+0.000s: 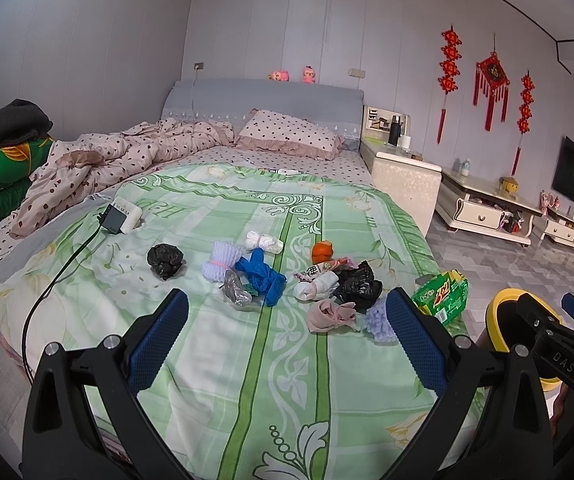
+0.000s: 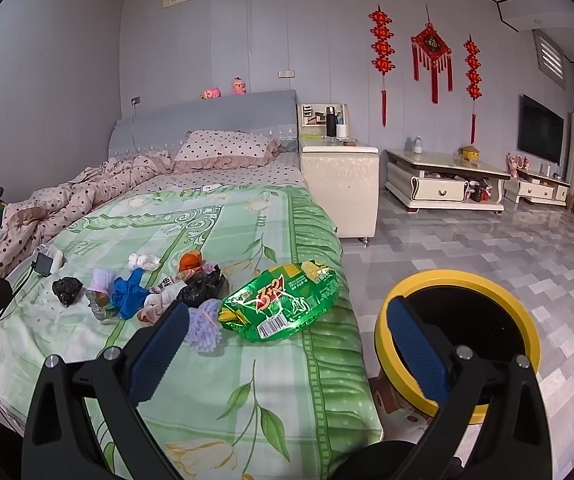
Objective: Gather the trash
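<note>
Trash lies in a loose cluster on the green bedspread: a black crumpled bag, a blue bag, a second black bag, a pink wad, an orange peel and a purple foam net. A green snack wrapper lies at the bed's right edge. A yellow-rimmed bin stands on the floor beside the bed. My left gripper is open and empty above the bed, short of the cluster. My right gripper is open and empty, between wrapper and bin.
A charger box with a black cable lies on the bed at left. A rumpled dotted duvet and pillow are at the head. A white bedside cabinet and low TV stand stand on the tiled floor at right.
</note>
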`<act>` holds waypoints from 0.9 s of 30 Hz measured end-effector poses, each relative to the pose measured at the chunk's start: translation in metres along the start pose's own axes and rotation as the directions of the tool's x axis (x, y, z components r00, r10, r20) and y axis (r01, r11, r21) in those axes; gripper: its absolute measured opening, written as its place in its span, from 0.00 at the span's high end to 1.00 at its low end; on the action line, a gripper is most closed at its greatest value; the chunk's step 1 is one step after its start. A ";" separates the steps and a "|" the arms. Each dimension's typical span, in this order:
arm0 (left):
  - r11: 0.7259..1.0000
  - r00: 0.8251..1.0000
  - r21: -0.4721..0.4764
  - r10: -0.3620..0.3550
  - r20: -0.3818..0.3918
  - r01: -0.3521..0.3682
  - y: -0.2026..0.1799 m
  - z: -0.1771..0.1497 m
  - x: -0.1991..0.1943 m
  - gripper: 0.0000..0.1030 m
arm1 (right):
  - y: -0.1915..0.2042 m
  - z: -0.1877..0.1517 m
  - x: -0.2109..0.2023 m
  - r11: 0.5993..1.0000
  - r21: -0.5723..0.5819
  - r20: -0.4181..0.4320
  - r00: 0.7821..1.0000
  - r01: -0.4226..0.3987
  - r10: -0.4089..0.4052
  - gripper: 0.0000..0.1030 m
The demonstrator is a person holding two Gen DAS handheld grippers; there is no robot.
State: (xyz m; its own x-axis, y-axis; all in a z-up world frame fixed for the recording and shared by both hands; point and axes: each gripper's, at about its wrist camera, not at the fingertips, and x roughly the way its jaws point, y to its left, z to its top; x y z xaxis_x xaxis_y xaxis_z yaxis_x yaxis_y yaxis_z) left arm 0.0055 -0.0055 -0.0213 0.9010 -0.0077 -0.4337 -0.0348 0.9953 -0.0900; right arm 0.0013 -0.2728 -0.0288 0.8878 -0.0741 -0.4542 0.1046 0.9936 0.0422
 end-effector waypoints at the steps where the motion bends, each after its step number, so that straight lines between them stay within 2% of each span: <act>1: 1.000 1.000 -0.001 -0.001 -0.004 0.001 0.001 0.000 0.002 0.08 | -0.002 0.004 0.002 1.000 0.004 -0.011 1.000 -0.005 0.005 0.07; 9: 1.000 0.999 -0.001 -0.020 -0.048 0.020 0.016 0.013 0.018 0.08 | -0.017 0.016 0.030 0.998 0.050 -0.082 0.996 -0.039 0.043 0.07; 14: 0.999 0.994 0.013 -0.051 -0.095 0.053 0.039 0.027 0.036 0.08 | -0.021 0.029 0.065 0.989 0.104 -0.181 0.975 -0.107 0.125 0.07; 17: 0.998 0.990 -0.031 -0.053 -0.128 0.050 0.065 0.038 0.052 0.08 | -0.024 0.034 0.091 0.977 0.162 -0.255 0.951 -0.138 0.177 0.07; 22: 0.996 0.980 -0.076 0.030 -0.197 -0.046 0.111 0.057 0.089 0.08 | -0.025 0.039 0.128 0.955 0.244 -0.344 0.906 -0.167 0.247 0.07; 27: 0.987 0.956 -0.092 0.103 -0.273 -0.132 0.153 0.066 0.133 0.08 | -0.024 0.039 0.160 0.936 0.312 -0.419 0.860 -0.163 0.290 0.07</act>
State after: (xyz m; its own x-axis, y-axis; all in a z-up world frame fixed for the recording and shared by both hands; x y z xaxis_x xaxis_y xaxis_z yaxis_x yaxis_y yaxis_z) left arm 0.1489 0.1518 -0.0332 0.7401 0.0689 -0.6689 -0.1933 0.9745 -0.1136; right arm 0.1586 -0.3114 -0.0677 0.6064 0.2602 -0.7514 0.0927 0.9154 0.3918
